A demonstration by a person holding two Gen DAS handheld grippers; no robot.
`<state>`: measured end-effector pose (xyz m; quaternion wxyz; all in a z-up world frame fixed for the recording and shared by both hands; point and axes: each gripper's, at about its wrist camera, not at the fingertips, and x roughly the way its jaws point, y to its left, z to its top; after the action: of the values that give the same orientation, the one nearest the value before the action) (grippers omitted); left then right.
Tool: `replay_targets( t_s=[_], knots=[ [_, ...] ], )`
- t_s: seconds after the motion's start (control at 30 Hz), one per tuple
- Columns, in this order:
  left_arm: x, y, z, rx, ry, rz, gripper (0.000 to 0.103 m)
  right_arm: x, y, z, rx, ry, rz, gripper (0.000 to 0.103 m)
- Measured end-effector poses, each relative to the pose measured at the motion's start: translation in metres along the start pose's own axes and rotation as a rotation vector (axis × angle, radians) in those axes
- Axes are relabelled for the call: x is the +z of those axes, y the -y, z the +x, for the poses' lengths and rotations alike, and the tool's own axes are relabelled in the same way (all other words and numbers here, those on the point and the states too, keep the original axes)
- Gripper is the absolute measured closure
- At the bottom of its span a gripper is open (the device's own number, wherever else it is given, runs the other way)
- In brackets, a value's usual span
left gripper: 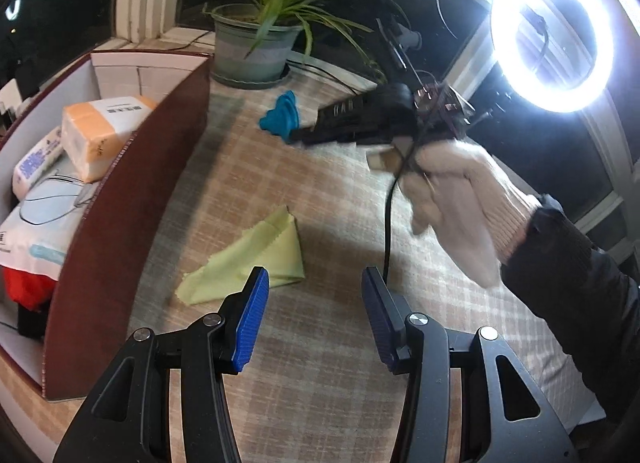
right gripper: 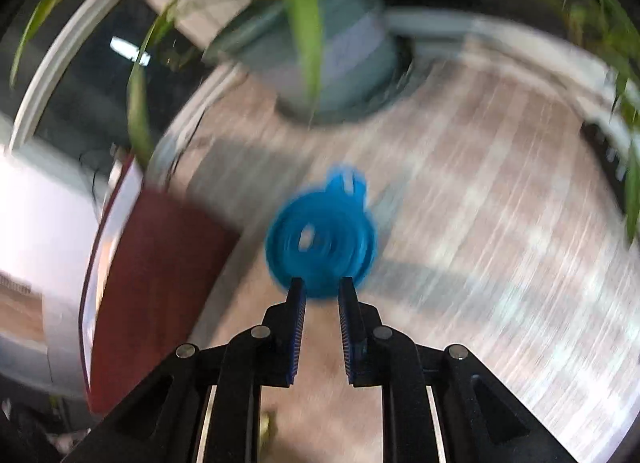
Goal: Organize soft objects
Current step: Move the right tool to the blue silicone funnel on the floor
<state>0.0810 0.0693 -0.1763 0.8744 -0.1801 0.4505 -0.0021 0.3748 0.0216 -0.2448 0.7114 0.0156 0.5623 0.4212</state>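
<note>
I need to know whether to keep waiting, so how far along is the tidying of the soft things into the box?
Done: tissue packs and bagged items already lie in the brown box. In hand: the right claw is shut on the rim of the blue collapsible funnel, close to the potted plant. Left: the yellow-green cloth lies on the checked tablecloth; the left claw is open and empty near it.

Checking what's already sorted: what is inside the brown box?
Inside the brown box lie an orange tissue pack, a blue-printed white pack, a white bag and something red. Its near wall hides anything lower.
</note>
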Motion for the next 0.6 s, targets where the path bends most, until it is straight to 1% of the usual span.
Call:
replay_targets(
  t_s=[0.1, 0.13, 0.17, 0.27, 0.3, 0.33, 0.37, 0.43, 0.53, 0.6],
  knots=[
    [-0.003, -0.001, -0.001, -0.004, -0.002, 0.002, 0.056, -0.031, -0.014, 0.004, 0.011, -0.091, -0.063, 0.088],
    [-0.003, -0.002, -0.001, -0.004, -0.003, -0.003, 0.056, -0.038, -0.019, 0.001, 0.009, -0.101, -0.087, 0.088],
    [-0.004, -0.005, -0.001, -0.005, -0.004, -0.011, 0.056, -0.049, -0.027, -0.009, 0.006, -0.095, -0.121, 0.088],
    [-0.004, -0.013, 0.001, -0.005, -0.005, -0.042, 0.056, -0.054, -0.031, -0.038, 0.017, -0.026, -0.127, 0.088],
    [-0.004, -0.015, 0.002, -0.006, -0.004, -0.054, 0.056, -0.048, -0.036, -0.05, -0.003, 0.014, -0.141, 0.088],
    [-0.004, -0.017, 0.001, -0.008, -0.002, -0.063, 0.056, -0.043, -0.039, -0.055, -0.018, 0.033, -0.153, 0.088],
    [-0.003, -0.017, 0.001, -0.008, 0.001, -0.067, 0.056, -0.031, -0.046, -0.06, -0.04, 0.058, -0.179, 0.088],
    [-0.004, -0.019, 0.0, -0.006, 0.003, -0.072, 0.056, -0.011, -0.059, -0.058, -0.063, 0.074, -0.224, 0.088],
    [-0.004, -0.024, -0.001, -0.003, 0.005, -0.079, 0.056, 0.023, -0.075, -0.032, -0.104, 0.043, -0.293, 0.088],
    [-0.004, -0.028, -0.002, -0.002, 0.005, -0.088, 0.056, 0.032, -0.08, -0.016, -0.129, 0.017, -0.323, 0.088]
  ],
)
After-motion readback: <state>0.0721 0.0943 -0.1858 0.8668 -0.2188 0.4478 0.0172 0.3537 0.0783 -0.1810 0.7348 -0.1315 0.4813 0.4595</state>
